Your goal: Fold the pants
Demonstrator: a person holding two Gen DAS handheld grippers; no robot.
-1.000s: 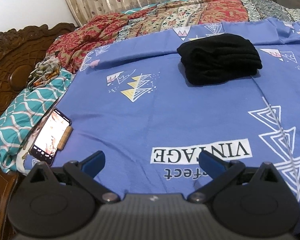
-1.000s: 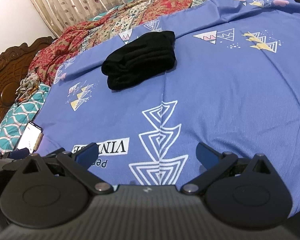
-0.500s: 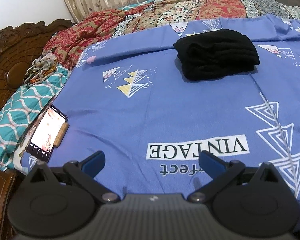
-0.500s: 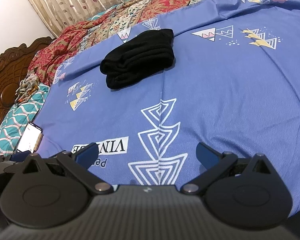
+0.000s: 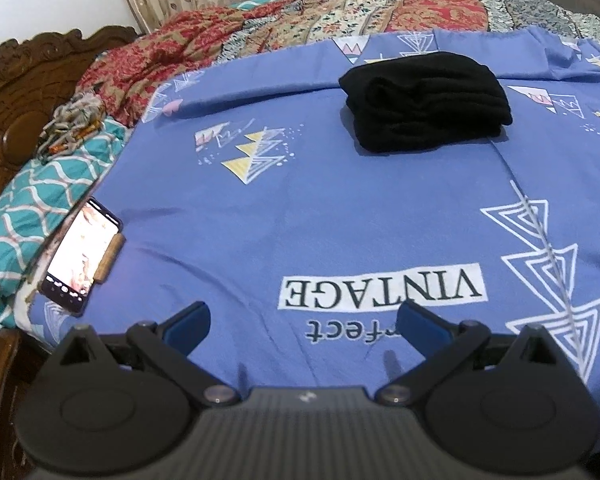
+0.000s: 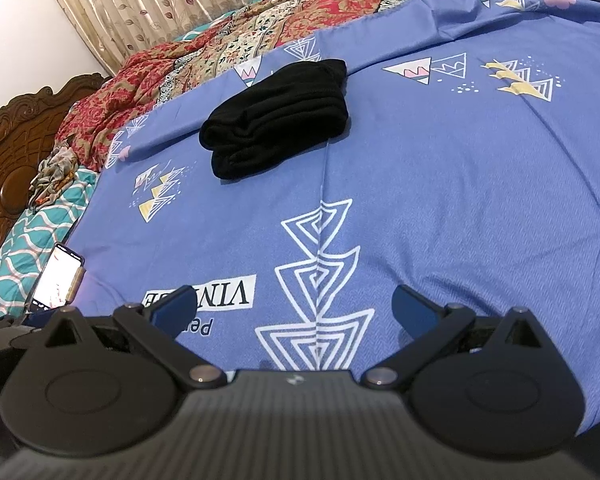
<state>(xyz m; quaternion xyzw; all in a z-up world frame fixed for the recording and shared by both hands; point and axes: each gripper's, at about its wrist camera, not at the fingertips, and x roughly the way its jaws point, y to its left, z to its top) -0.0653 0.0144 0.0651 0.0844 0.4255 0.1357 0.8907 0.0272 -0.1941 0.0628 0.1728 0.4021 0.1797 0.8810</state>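
Observation:
The black pants (image 5: 424, 102) lie folded in a compact stack on the blue printed bedsheet (image 5: 340, 208), toward the far side of the bed. In the right wrist view the same black pants (image 6: 278, 118) sit at upper centre-left. My left gripper (image 5: 302, 322) is open, well short of the stack, above the "VINTAGE" print, with nothing between its fingers. My right gripper (image 6: 294, 306) is also open and empty, hovering over the white triangle print near the bed's front edge.
A lit phone (image 5: 82, 254) lies at the sheet's left edge beside a teal patterned pillow (image 5: 32, 204). A red and beige patterned blanket (image 5: 300, 12) is bunched along the far side, under curtains. A carved wooden headboard (image 5: 16, 92) stands at left.
Both grippers drifted slightly, so the pants sit a little higher in the views. The stack itself has not moved, and both grippers stay open.

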